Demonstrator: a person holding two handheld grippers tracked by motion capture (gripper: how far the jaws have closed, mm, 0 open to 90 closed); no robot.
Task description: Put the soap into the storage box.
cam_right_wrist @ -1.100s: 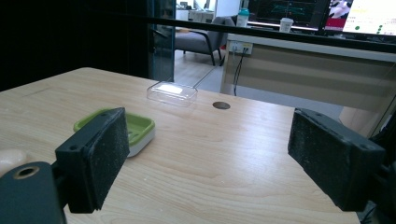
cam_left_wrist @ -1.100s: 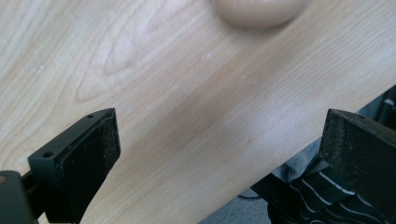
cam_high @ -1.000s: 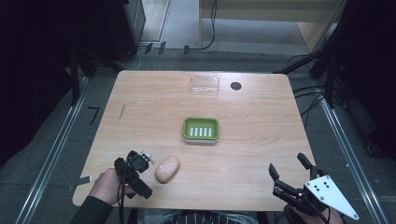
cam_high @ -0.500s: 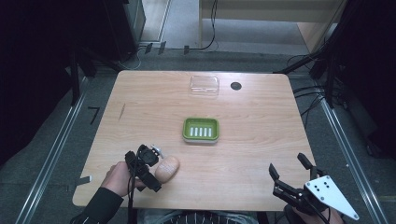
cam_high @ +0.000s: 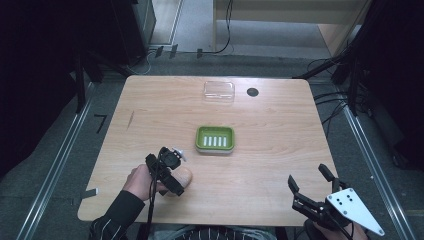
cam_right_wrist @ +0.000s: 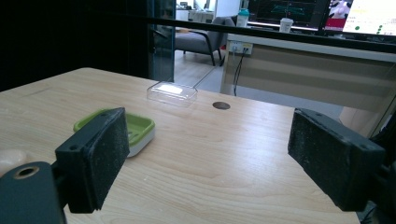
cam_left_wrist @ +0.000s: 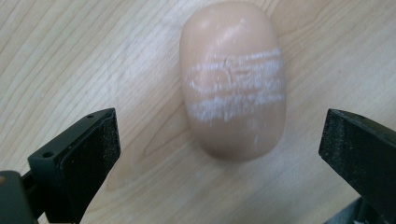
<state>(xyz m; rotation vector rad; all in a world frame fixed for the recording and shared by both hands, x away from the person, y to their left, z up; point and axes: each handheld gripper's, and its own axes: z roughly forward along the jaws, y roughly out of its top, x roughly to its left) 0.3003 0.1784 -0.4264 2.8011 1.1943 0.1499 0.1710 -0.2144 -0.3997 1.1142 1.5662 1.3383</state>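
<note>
While lying flat, the beige oval soap (cam_left_wrist: 233, 81) bears whitish scuffed bands.

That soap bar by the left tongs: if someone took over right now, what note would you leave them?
Left tongs: open, poised over the peach soap bar, jaws on either side, not touching it.
Right tongs: open, holding nothing, at the table's near right edge.
Things: the soap lies flat on the wood near the front left; the green soap dish sits mid-table, unfilled; a clear plastic lid lies at the far edge.
Done: approach only.
Left: close on the soap and lift it; probably it goes into the dish.
</note>
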